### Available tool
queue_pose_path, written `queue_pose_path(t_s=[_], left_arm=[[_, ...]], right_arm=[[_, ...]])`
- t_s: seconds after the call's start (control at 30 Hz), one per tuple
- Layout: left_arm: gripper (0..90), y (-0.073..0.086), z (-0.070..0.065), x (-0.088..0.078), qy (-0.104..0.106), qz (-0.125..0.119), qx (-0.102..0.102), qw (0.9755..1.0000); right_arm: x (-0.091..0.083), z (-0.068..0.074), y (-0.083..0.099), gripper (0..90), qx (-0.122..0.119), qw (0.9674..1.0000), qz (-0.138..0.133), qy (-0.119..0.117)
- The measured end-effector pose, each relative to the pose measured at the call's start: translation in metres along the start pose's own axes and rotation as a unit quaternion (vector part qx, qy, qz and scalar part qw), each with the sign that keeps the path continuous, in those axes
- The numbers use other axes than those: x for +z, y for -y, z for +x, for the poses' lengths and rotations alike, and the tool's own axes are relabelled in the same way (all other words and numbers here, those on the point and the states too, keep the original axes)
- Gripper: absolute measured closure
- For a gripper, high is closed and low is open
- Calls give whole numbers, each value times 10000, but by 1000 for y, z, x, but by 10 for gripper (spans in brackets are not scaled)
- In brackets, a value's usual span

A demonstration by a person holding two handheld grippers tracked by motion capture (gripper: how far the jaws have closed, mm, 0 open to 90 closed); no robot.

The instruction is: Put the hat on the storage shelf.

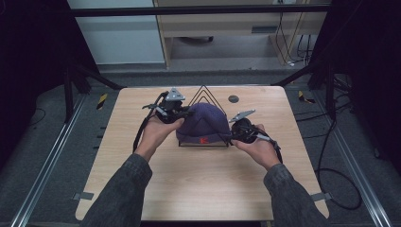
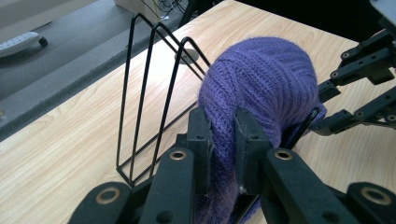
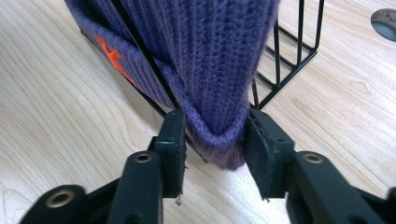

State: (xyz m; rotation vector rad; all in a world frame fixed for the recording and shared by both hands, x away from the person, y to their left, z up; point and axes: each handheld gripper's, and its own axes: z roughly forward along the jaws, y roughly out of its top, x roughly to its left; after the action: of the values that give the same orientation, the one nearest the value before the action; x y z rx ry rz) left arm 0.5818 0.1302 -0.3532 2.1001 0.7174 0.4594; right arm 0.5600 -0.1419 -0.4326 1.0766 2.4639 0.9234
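A purple knitted beanie (image 1: 203, 124) with an orange mark on its cuff is draped over a black wire rack (image 1: 204, 92) at the middle of the table. My left gripper (image 1: 187, 113) is at the hat's left side. In the left gripper view its jaws (image 2: 224, 126) pinch a fold of the beanie (image 2: 261, 79), beside the rack's wire loops (image 2: 144, 93). My right gripper (image 1: 231, 135) is at the hat's lower right. In the right gripper view its jaws (image 3: 215, 135) stand on either side of the beanie's cuff (image 3: 205, 56), which hangs rounded and unsqueezed between the pads, with a rack wire (image 3: 289, 51) alongside.
The rack stands on a light wooden table (image 1: 189, 184) with a small grey disc (image 1: 233, 99) set into it behind the hat. Metal rails run along both sides of the table. Cables and furniture lie on the floor beyond the far edge.
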Motion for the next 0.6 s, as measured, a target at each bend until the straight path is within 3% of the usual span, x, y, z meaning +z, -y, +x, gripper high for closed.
queue_pose_path(t_s=[0.37,0.4,0.47,0.6], left_arm=[[700,0,-1,-6,-105,-90,-82,9999],[653,0,0,-10,-116,-229,-202,9995],[601,-1,0,-16,-184,-352,-246,9989],[461,-5,-4,-26,-241,-331,-197,9990]], right_arm=[[-10,3,0,424,93,9999,-103,81],[-13,3,0,401,87,9998,-155,134],[-17,3,0,379,116,9995,-245,146],[-24,5,-1,328,147,9991,-361,173]])
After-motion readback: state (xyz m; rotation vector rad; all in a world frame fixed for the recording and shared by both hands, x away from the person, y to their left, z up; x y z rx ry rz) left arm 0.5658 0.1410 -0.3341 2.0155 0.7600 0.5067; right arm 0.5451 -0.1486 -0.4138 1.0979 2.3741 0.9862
